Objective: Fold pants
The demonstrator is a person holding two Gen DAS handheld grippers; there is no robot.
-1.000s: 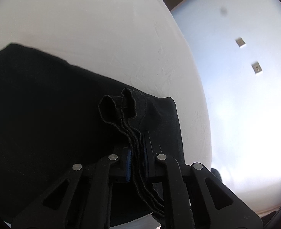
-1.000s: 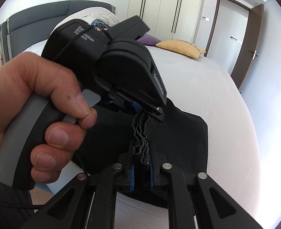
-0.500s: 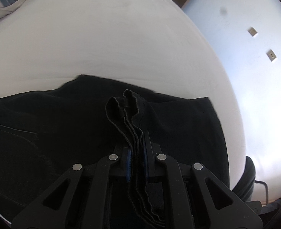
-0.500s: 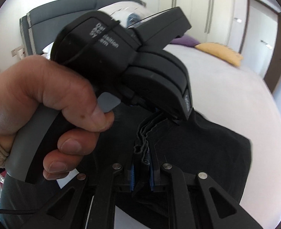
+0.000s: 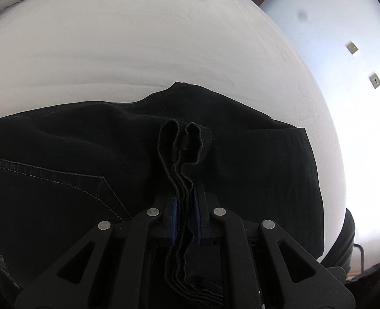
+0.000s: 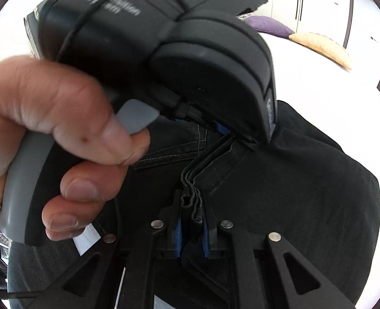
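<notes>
Black pants (image 5: 74,154) lie spread on a white bed (image 5: 138,38), with a stitched back pocket and a rivet at the left. My left gripper (image 5: 185,203) is shut on a bunched stack of the pants' hem edges, which loop up past the blue pads. In the right wrist view my right gripper (image 6: 192,219) is shut on the same bundle of hems, over the pants (image 6: 306,193). The left gripper's body fills the upper left of that view, held by a hand (image 6: 61,118), and its jaws pinch the hem strip just beyond mine.
A yellow pillow (image 6: 324,47) and a purple pillow (image 6: 267,24) lie at the far end of the bed. White wardrobe doors and a dark door frame stand behind. The bed's right edge drops off beside a pale wall with sockets (image 5: 352,48).
Both grippers have carried the hem bundle across the pants, and more of the pants, pocket and rivet included, now shows beneath. In the right wrist view the left gripper looms larger and closer.
</notes>
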